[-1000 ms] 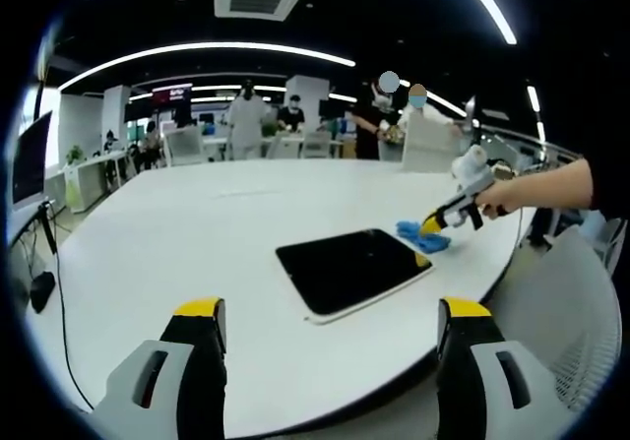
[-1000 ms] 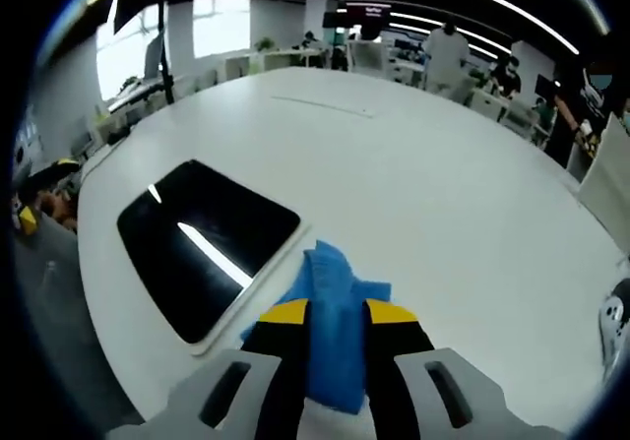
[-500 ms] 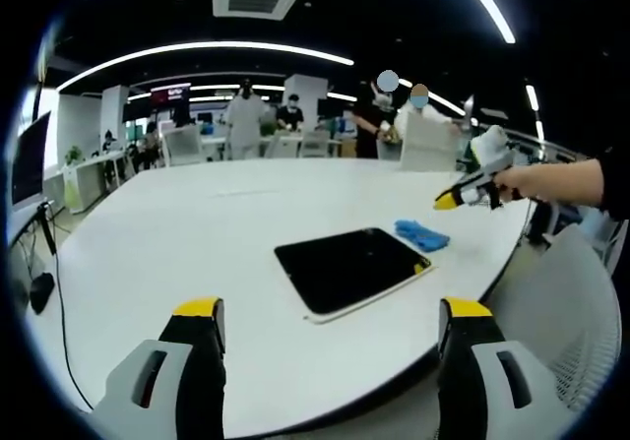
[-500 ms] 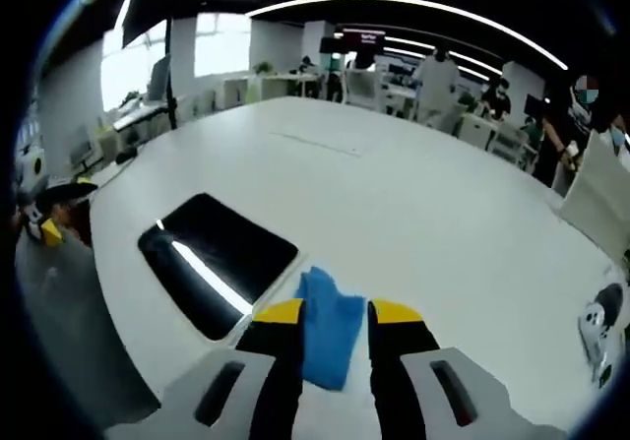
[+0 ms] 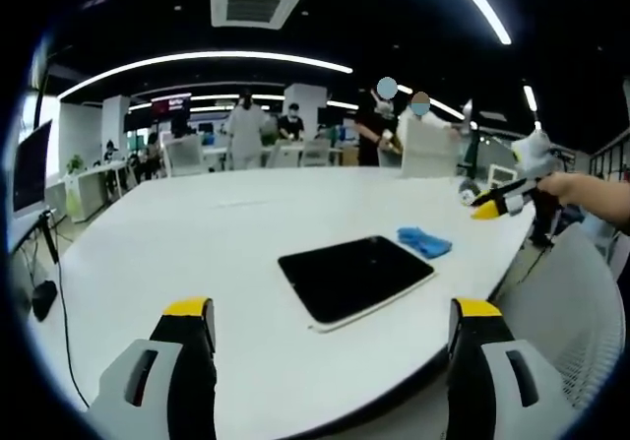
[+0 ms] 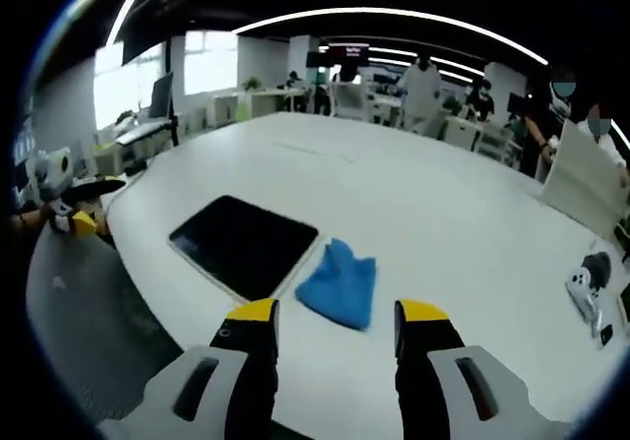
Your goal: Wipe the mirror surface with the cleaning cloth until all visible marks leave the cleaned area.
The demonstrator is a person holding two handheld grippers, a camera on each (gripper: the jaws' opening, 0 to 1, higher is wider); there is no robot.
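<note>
A dark rectangular mirror [image 5: 355,276] [image 6: 244,244] with a pale rim lies flat on the white table [image 5: 197,233]. A crumpled blue cleaning cloth [image 5: 424,241] [image 6: 341,283] rests on the table right beside the mirror's far edge. My left gripper [image 5: 335,312] is open, held back from the table's near edge with nothing between its fingers. My right gripper [image 6: 335,314] is open, pulled back from the cloth. In the left gripper view the right gripper [image 5: 502,199] hangs in the air at the right, in a hand. The left gripper [image 6: 74,209] appears at the left of the right gripper view.
Small devices [image 6: 589,282] lie on the table at the right. A mesh chair back [image 5: 571,302] stands by the table's edge. A monitor [image 5: 30,159] and cable sit at the left. Several people [image 5: 246,120] stand by desks beyond the table.
My right gripper let go of the cloth, opened wider and drew back and up away from it. The cloth stays on the table beside the mirror. The left gripper barely shifted.
</note>
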